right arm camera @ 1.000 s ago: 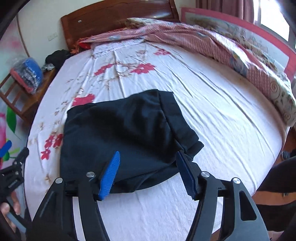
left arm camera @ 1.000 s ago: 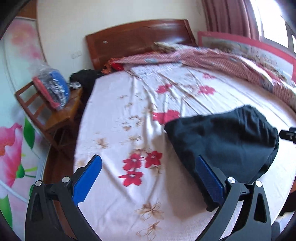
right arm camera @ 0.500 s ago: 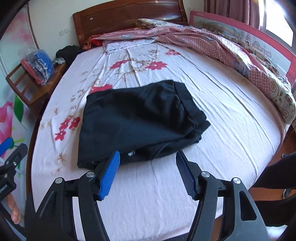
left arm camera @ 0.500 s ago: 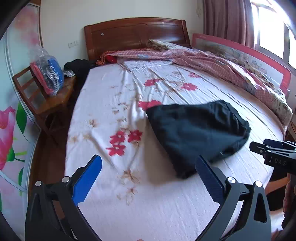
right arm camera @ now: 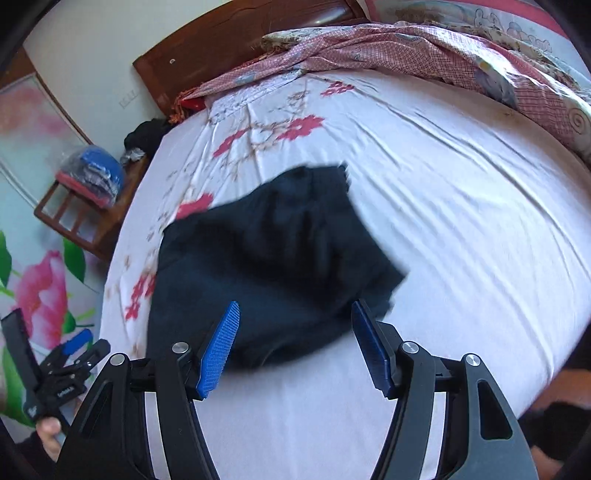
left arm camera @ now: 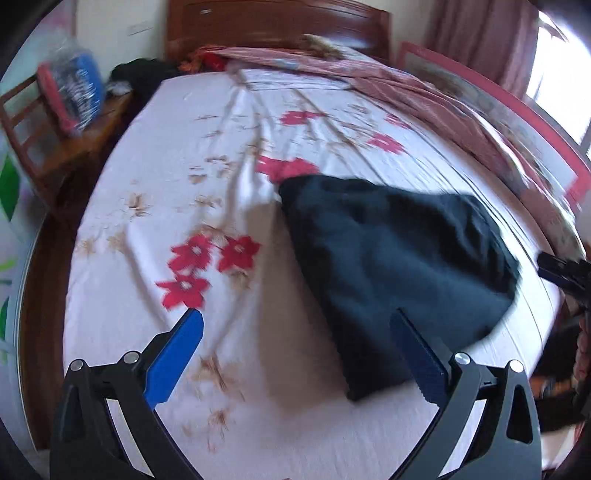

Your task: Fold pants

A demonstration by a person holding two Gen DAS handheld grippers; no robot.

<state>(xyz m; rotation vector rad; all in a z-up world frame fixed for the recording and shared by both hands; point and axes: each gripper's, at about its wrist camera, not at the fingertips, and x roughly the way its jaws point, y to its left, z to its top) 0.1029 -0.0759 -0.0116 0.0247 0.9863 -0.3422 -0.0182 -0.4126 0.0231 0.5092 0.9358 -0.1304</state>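
The black pants (left arm camera: 391,266) lie folded into a compact bundle on the white flowered bed sheet (left arm camera: 207,155); they also show in the right wrist view (right arm camera: 266,266). My left gripper (left arm camera: 295,317) is open and empty, above the sheet at the bundle's near left corner. My right gripper (right arm camera: 293,308) is open and empty, just above the bundle's near edge. The right gripper also shows at the right edge of the left wrist view (left arm camera: 565,273). The left gripper shows at the lower left of the right wrist view (right arm camera: 70,354).
A pink checked quilt (right arm camera: 424,55) is heaped along the far side of the bed. A wooden headboard (left arm camera: 273,26) stands behind. A wooden chair (left arm camera: 44,125) with a bagged bundle (left arm camera: 77,88) stands left of the bed. Dark clothes (right arm camera: 147,133) lie near it.
Both grippers have moved back in toward the folded pants after pulling away; the views tilted and are blurred. Both stay open and empty. The pants have not moved.
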